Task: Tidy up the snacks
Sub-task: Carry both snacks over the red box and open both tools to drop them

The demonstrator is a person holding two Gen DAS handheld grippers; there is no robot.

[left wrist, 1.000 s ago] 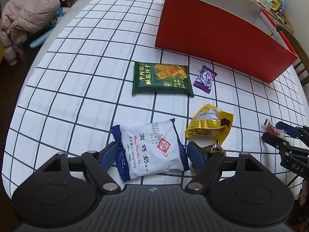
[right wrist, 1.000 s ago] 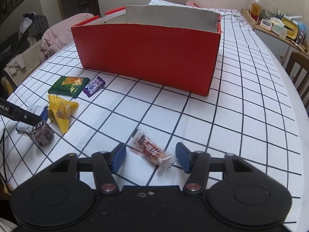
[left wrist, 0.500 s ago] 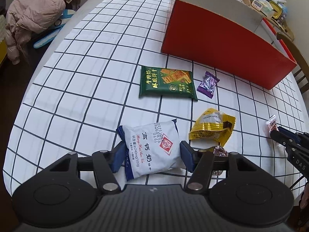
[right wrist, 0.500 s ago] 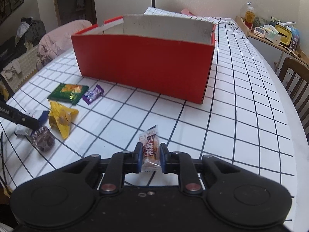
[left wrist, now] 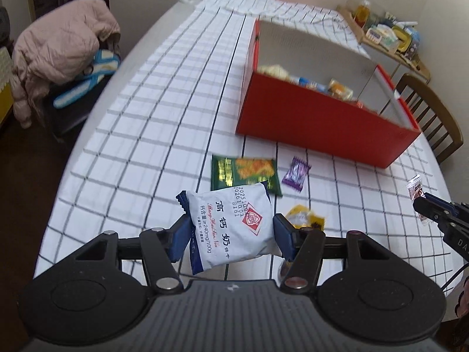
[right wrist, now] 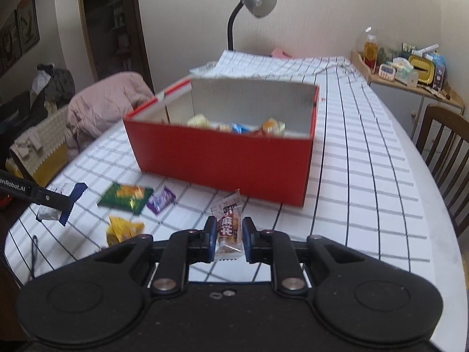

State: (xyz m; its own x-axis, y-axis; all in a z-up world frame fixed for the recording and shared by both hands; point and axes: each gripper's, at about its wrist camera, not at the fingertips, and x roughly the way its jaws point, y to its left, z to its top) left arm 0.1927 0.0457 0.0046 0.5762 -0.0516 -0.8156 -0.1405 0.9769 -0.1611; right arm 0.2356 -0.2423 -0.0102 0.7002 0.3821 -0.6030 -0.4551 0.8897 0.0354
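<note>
My left gripper (left wrist: 230, 236) is shut on a white-and-blue biscuit packet (left wrist: 231, 223), held clear above the table. My right gripper (right wrist: 228, 234) is shut on a small clear twist-snack packet (right wrist: 228, 226) with red print, also lifted. The red box (right wrist: 222, 158) stands ahead with several snacks inside. On the checked cloth lie a green cracker pack (left wrist: 244, 173), a purple candy (left wrist: 296, 173) and a yellow packet (left wrist: 304, 218). In the left wrist view the right gripper (left wrist: 422, 202) shows at the right edge with its small packet (left wrist: 414, 187).
A pink padded jacket (left wrist: 58, 52) hangs over a chair left of the table. A wooden chair (left wrist: 431, 117) stands at the right. A desk lamp (right wrist: 252, 6) rises behind the box. A cluttered side shelf (right wrist: 407, 67) is at the far right.
Both grippers closed on their packets, the left on the biscuit packet and the right on the twist snack, then lifted them off the table. The box's inside has come into sight.
</note>
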